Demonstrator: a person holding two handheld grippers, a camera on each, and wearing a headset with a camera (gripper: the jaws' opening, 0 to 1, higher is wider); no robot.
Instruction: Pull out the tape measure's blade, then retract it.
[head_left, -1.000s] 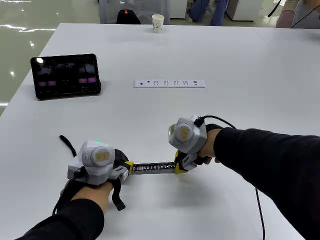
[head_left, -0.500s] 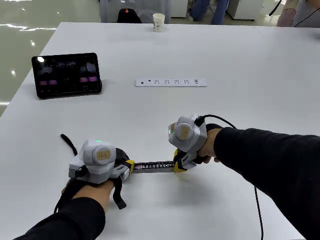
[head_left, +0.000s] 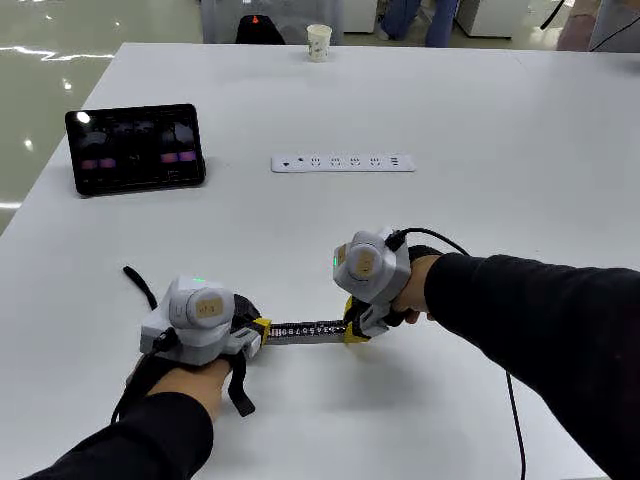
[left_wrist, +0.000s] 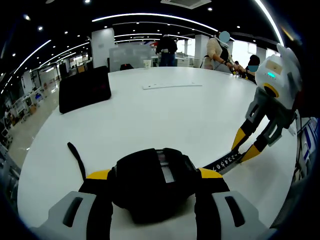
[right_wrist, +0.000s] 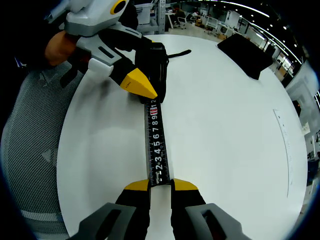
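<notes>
- The left gripper (left_wrist: 155, 174) is clamped around the black tape measure (head_left: 240, 308) on the white table (head_left: 450, 150).
- The right gripper (right_wrist: 161, 185) pinches the blade (right_wrist: 156, 145) tip; a short stretch is out.
- Of the 2 steps, full retraction looks undone.

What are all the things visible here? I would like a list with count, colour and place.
tape measure: 1, black, on table
blade: 1, dark with numbers, pulled out between grippers
strap: 1, black, beside tape measure
tablet: 1, black, far left
power strip: 1, white, mid-table
cup: 1, white, far edge
table: 1, white
left gripper: grey, yellow tips, shut on tape measure
right gripper: same, shut on blade end
sleeves: 2, black
</notes>
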